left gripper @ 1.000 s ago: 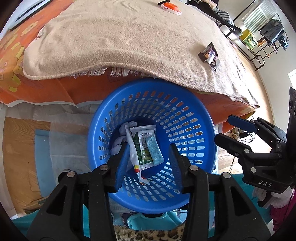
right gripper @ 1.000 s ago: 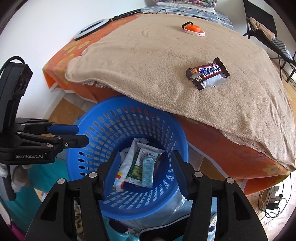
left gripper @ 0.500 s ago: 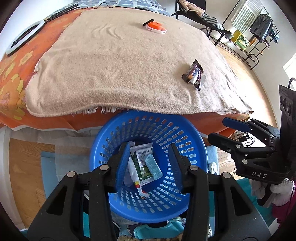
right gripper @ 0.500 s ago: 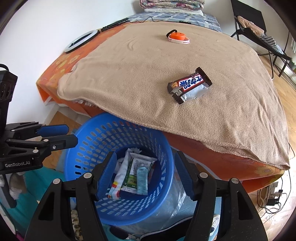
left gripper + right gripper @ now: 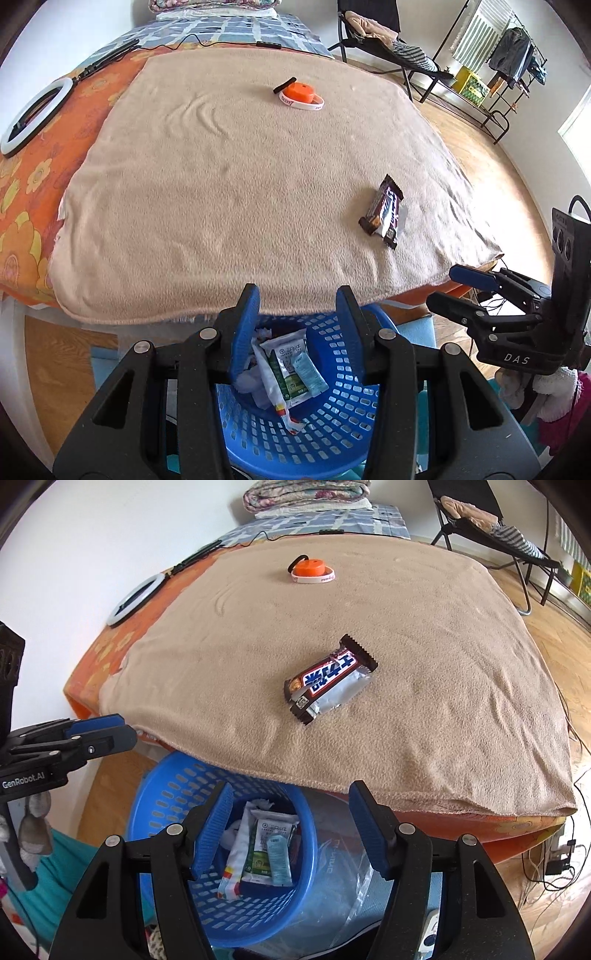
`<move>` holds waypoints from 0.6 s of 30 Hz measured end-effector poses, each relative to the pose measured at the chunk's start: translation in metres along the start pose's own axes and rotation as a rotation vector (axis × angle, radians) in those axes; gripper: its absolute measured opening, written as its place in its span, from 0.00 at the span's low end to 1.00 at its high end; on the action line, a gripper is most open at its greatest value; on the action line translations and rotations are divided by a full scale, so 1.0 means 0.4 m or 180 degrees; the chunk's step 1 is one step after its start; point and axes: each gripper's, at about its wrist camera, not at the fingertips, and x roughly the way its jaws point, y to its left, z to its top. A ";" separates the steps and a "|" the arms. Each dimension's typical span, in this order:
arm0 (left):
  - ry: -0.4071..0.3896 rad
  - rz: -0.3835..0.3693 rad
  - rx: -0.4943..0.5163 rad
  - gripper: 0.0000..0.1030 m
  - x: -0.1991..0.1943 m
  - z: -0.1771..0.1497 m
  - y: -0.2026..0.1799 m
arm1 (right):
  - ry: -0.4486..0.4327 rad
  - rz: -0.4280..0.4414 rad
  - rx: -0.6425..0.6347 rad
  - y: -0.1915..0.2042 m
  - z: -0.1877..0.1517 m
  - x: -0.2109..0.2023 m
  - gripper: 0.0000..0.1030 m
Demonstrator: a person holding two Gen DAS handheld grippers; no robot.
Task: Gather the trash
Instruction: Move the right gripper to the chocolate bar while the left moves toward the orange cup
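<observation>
1. The left gripper [image 5: 295, 321] hangs over the near rim of the blue basket [image 5: 343, 417], its jaws part open with nothing between them; only the basket's contents show in the gap.

2. The right gripper [image 5: 288, 823] is spread wider, also empty. Its jaws have just been opening, with no object between them, which reads as readiness for a fresh pickup.

3. The basket stands on the floor, tucked against the bed's edge and partly under the overhanging tan blanket [image 5: 240, 184], a spot that lets litter go straight in off the bed.

4. Inside lie several wrappers [image 5: 271, 849]: a green-and-white sachet, a pale blue packet and crumpled white paper, piled loosely at the bottom.

5. One candy wrapper [image 5: 330, 679] is left on the blanket, flat and torn open at one side, silver lining showing. It lies toward the near right part of the bed, well apart from both grippers and closer to the right one's line of sight.

6. An orange lid with a white band [image 5: 312, 570] sits far back on the blanket; whether it counts as trash cannot be told.

7. A ring light [image 5: 35, 110] rests on the orange sheet by the wall, clear of the work.

8. Judged from the layout, the candy wrapper is the next target, and the right gripper, already wide, looks best placed to take it.
</observation>
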 end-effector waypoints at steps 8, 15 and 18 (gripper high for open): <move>-0.0028 0.0012 0.0071 0.42 0.028 0.086 0.014 | 0.0001 0.0093 0.0169 -0.035 0.050 0.026 0.63; -0.0054 0.0004 0.0156 0.42 0.066 0.165 0.028 | 0.0084 0.0197 0.0337 -0.049 0.110 0.090 0.63; -0.0095 0.0030 0.0180 0.42 0.085 0.212 0.040 | 0.0145 0.0157 0.0377 -0.055 0.135 0.126 0.63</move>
